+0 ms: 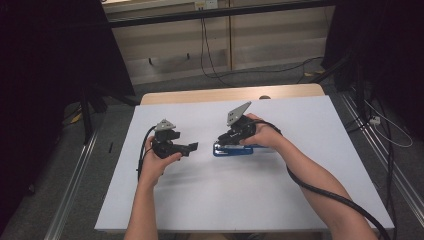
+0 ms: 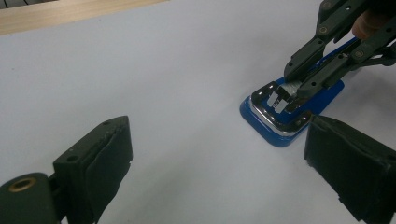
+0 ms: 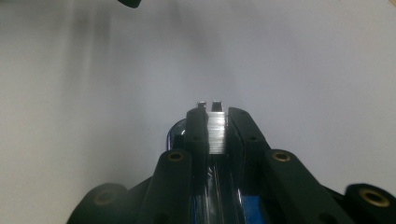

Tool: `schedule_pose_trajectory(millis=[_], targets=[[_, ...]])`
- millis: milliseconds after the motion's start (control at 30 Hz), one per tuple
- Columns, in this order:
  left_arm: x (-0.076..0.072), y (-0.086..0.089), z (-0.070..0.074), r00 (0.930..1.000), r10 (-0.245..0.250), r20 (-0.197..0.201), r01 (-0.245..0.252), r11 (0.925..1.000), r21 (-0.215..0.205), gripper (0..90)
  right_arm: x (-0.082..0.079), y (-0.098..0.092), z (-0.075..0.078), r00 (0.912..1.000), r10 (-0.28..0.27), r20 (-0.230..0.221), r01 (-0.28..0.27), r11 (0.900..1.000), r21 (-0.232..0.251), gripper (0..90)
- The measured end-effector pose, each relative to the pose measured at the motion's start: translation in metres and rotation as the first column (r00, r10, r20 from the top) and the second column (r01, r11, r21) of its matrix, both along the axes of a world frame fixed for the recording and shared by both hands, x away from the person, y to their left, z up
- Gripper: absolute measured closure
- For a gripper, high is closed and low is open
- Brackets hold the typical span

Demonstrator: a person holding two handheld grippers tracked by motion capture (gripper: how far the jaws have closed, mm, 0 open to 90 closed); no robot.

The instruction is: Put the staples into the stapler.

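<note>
A blue stapler [image 1: 237, 151] lies on the white table top, its chrome front end [image 2: 280, 122] facing my left gripper. My right gripper [image 1: 220, 141] points down-left over that end and is shut on a short silvery strip of staples [image 3: 216, 133], seen pinched between its jaws [image 2: 286, 91] just above the metal channel. In the right gripper view, blue plastic [image 3: 252, 205] shows below the jaws. My left gripper [image 1: 193, 146] hovers to the left of the stapler, a short gap away. Its jaws [image 2: 219, 135] stand wide open with nothing between them.
The white sheet [image 1: 280, 195] covers the table, with a wooden edge [image 1: 200, 96] at the far side. Cables trail from both grippers and across the floor beyond. Dark curtains hang at both sides.
</note>
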State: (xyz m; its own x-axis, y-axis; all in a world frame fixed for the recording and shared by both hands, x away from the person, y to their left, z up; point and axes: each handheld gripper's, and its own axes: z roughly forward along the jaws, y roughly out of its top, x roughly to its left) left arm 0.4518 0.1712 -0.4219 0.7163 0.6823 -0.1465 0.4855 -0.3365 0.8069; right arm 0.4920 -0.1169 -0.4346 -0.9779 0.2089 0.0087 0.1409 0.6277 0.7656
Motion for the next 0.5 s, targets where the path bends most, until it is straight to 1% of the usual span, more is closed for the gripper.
schedule_pose_trajectory(millis=[200,233,433,500], targets=[[-0.0002,-0.0003,0.0001,1.0000,0.004,-0.003,-0.004,1.0000,-0.007,7.9,-0.0007,-0.0017,0.0025,1.0000,0.002,0.007,-0.002,1.000,-0.001,79.2],[-0.0001,-0.0001,0.0002,1.0000,0.001,-0.002,-0.001,1.0000,0.000,7.9,-0.0010,-0.0019,0.0029,1.0000,0.003,0.007,-0.003,1.000,-0.002,79.2],[-0.0001,0.0000,0.0001,1.0000,0.005,-0.002,-0.005,1.0000,-0.007,7.9,-0.0018,-0.0034,0.0042,0.9999,0.005,0.011,-0.005,1.000,-0.005,79.2],[0.0001,0.0001,0.0000,1.0000,0.002,-0.003,-0.002,1.0000,-0.002,7.9,-0.0022,-0.0034,0.0040,0.9999,0.009,0.010,-0.008,1.000,-0.004,79.2]])
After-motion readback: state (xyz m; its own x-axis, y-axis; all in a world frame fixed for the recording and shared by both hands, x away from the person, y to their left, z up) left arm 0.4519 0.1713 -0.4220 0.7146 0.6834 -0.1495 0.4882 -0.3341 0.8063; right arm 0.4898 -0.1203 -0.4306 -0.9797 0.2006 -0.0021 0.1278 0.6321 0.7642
